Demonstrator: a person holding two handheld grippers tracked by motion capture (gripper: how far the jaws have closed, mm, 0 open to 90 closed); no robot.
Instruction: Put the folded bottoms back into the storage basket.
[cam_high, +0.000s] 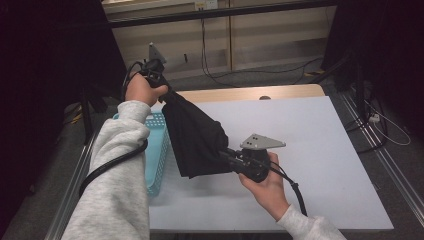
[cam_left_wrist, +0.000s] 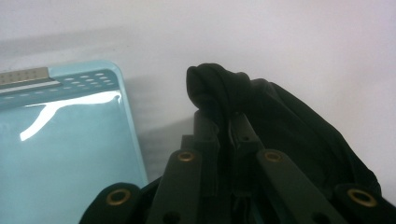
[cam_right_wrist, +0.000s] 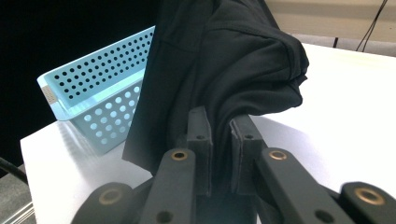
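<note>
You hold the black cloth in the air with both grippers. Your left gripper is raised high near the far left corner of the table, and its jaws are clenched on a bunched corner of the cloth. Your right gripper is lower, over the middle of the table, and its jaws are also clenched on a fold of the cloth. The cloth hangs slanted between the two grips, and its lower edge comes down beside the blue basket, close to the table.

I think the main risk is at the left grip. Only a small knot of fabric sits between the pads there, so if you pull the hands further apart, this corner can slip out and the cloth will drop.

The second risk is the hanging edge. If you move the cloth toward the basket while it is this low, it can catch the basket rim and push or tip the basket, which stands near the left table edge.

Also, the loose part can fold under itself and land crumpled.
</note>
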